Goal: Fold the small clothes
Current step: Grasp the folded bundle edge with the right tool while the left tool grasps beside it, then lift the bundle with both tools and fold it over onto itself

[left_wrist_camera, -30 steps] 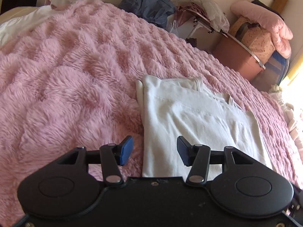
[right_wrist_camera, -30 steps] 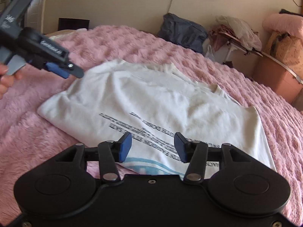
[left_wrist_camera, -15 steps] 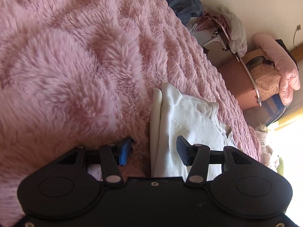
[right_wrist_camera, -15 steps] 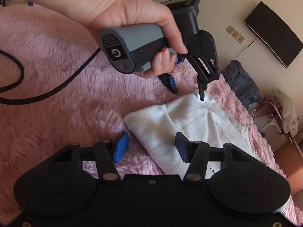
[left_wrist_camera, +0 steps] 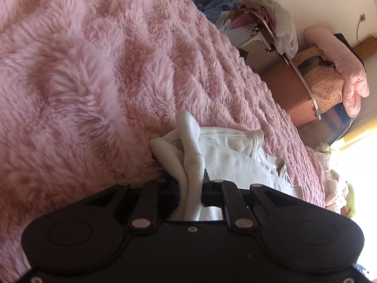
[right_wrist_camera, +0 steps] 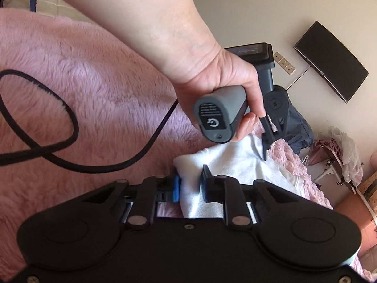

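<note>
Both grippers have closed since half a second ago: left gripper (left_wrist_camera: 190, 186) pinches the shirt (left_wrist_camera: 235, 155) edge on the blanket (left_wrist_camera: 94, 70), right gripper (right_wrist_camera: 190, 185) clamps the adjacent corner (likely to lift that side over for a fold).

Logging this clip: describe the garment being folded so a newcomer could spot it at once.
Start at the pink blanket covering the bed. Near its edge lies a white shirt, bunched where the left gripper and right gripper each pinch it. It is the only white cloth on the blanket.
</note>
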Demonstrator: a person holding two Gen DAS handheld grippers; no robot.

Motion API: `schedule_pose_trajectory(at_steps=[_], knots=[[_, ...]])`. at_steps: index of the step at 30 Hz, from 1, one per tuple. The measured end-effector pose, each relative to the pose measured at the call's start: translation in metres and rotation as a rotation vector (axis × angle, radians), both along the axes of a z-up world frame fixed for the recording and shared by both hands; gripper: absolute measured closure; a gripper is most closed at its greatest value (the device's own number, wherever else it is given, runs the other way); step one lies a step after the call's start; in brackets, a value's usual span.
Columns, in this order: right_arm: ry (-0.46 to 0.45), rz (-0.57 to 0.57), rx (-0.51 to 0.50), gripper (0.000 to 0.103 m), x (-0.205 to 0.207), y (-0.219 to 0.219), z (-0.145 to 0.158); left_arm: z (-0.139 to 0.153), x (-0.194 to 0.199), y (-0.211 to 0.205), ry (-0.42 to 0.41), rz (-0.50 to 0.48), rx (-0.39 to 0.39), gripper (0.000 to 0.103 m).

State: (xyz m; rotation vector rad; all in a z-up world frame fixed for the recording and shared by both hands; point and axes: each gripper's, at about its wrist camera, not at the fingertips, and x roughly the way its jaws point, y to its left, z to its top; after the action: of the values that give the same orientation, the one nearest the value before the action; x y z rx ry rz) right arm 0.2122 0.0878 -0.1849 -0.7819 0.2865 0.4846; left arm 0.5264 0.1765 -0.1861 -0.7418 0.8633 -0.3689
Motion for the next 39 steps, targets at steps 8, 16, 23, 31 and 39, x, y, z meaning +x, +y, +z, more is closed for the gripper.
schedule_pose_trajectory(at_steps=[8, 16, 23, 31, 39], knots=[[-0.035, -0.060, 0.214, 0.095, -0.002, -0.036, 0.052, 0.059, 0.004, -0.030, -0.083, -0.058, 0.004, 0.092], [-0.134, -0.171, 0.324, 0.095, -0.009, -0.103, 0.098, 0.104, 0.015, -0.121, -0.129, -0.135, 0.049, 0.092], [-0.139, -0.321, 0.374, 0.095, -0.006, -0.172, 0.111, 0.116, 0.024, -0.207, -0.140, -0.189, 0.041, 0.092], [-0.137, -0.495, 0.439, 0.095, -0.003, -0.226, 0.100, 0.119, 0.033, -0.298, -0.158, -0.276, 0.102, 0.091], [-0.096, -0.659, 0.537, 0.096, -0.005, -0.284, 0.083, 0.095, 0.034, -0.375, -0.135, -0.310, 0.161, 0.091]])
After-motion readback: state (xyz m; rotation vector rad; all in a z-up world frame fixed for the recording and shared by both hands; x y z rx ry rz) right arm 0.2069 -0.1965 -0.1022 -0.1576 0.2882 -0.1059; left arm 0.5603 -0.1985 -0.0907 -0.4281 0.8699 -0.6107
